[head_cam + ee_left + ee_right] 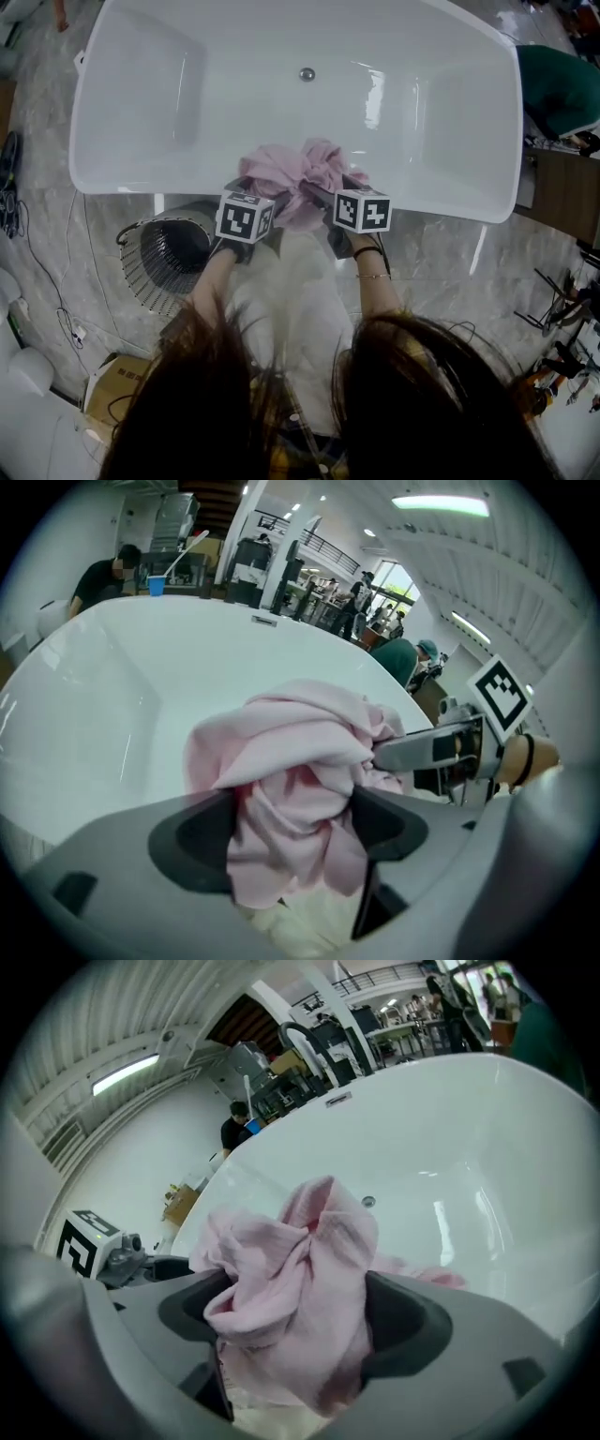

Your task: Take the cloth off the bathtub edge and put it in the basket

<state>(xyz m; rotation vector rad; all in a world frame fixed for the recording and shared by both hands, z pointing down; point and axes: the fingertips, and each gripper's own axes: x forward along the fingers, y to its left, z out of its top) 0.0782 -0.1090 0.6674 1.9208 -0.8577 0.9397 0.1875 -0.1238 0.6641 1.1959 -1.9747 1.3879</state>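
Observation:
A crumpled pink cloth (292, 172) lies bunched on the near edge of the white bathtub (141, 190). My left gripper (261, 190) reaches into the cloth's left side and my right gripper (328, 193) into its right side. In the left gripper view the cloth (300, 761) fills the gap between the wide-spread jaws of the left gripper (291, 829), and the right gripper (441, 752) shows beside it. The right gripper view shows the cloth (300, 1269) bulging between the equally wide jaws of the right gripper (295, 1314). A round wire basket (167, 258) stands on the floor below left.
The tub's drain (307, 74) sits at mid-basin. A cardboard box (117, 384) and cables (66, 319) lie on the marble floor at left. A person in green (558, 84) stands past the tub's right end. Hair hides the lower head view.

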